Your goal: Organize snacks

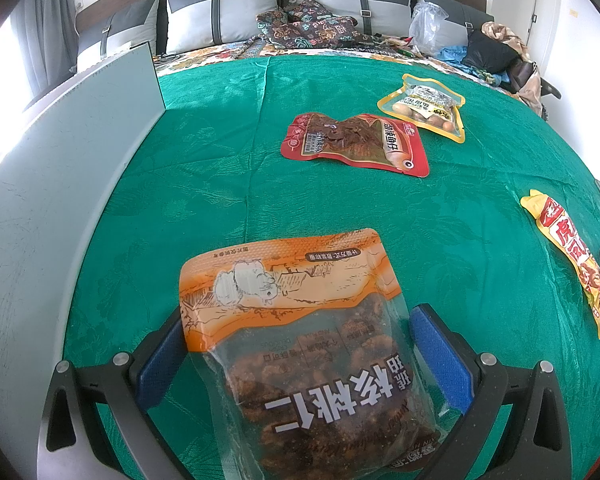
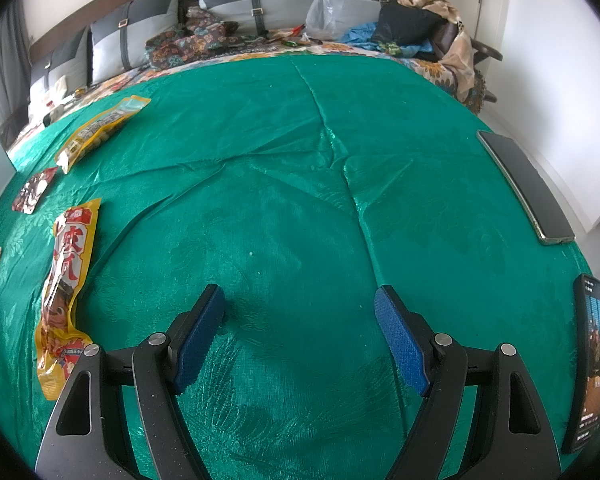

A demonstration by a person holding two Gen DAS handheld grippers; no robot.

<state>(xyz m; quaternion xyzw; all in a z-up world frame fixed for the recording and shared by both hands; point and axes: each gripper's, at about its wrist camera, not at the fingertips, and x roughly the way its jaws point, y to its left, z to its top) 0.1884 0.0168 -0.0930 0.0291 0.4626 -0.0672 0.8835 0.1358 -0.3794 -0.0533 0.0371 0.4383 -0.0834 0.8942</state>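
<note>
Judging from how the snacks lie, the sorting is near its start: four packs are spread on the green cloth [image 2: 300, 184] and none sits in a row or in the grey box [image 1: 72, 200] at the left edge of the left wrist view, whose inside is hidden. The left gripper [image 1: 300, 344] has its jaws spread on both sides of the walnut bag [image 1: 320, 352], which lies between the blue pads; the pads seem just beside the bag and not pressing it, so I judge the jaws as released, though contact on the left side is hard to tell. The right gripper [image 2: 300, 320] hangs above bare cloth with its jaws wide and nothing between them. Farther from the left gripper lies the red pack [image 1: 356, 144], and just beyond it the peanut pack [image 1: 424, 106] with a yellow border; these two are near each other but not touching. The long yellow pack [image 2: 66, 280] lies well apart from them, just left of the right gripper. So all four packs are, I think, not yet put in place. On the walnut bag the large white characters, seen upside down, read 核桃仁, with smaller 琥珀 beside them. The red pack carries 劲爽鱼仔 on a pale stripe. The long yellow pack shows big red characters that look like 虎皮, the rest too bent to read. Two phones [image 2: 528, 188] lie at the right edge
</note>
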